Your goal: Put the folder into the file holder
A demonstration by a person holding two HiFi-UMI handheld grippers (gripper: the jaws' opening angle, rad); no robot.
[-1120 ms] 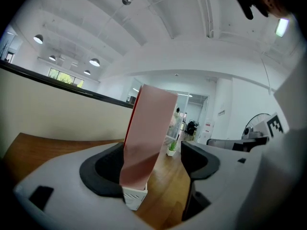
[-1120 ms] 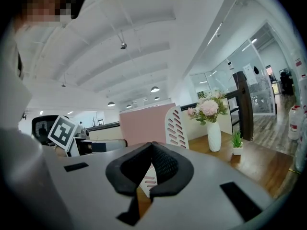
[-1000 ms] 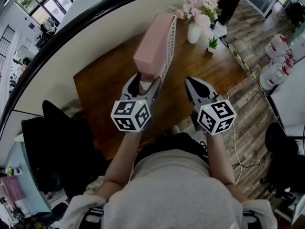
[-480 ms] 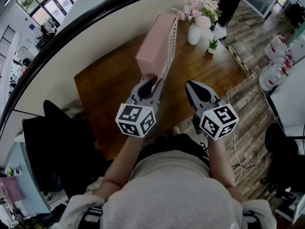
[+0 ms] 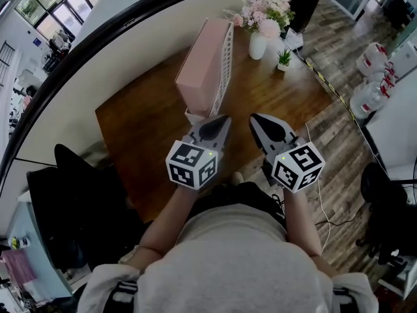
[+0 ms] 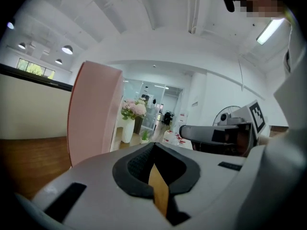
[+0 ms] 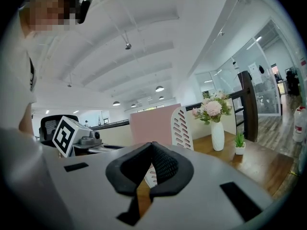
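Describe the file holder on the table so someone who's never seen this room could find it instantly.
Start at the wooden table beside the curved partition. Toward its far end, next to the white vase of pink flowers, stands the file holder, upright with a pink folder in it. Its white side panel cut with rows of slots sets it apart.

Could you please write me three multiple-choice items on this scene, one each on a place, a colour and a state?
1. Where does the vase stand? A on a stool; B on the table beside the potted plant; C on a shelf.
2. What colour is the folder? A blue; B pink; C green.
3. The right gripper has its fingers: A together, empty; B wide apart; C closed on the folder.
Answers: B, it stands on the wood by the plant; B, its broad side shows pink; A, they meet with nothing between them.
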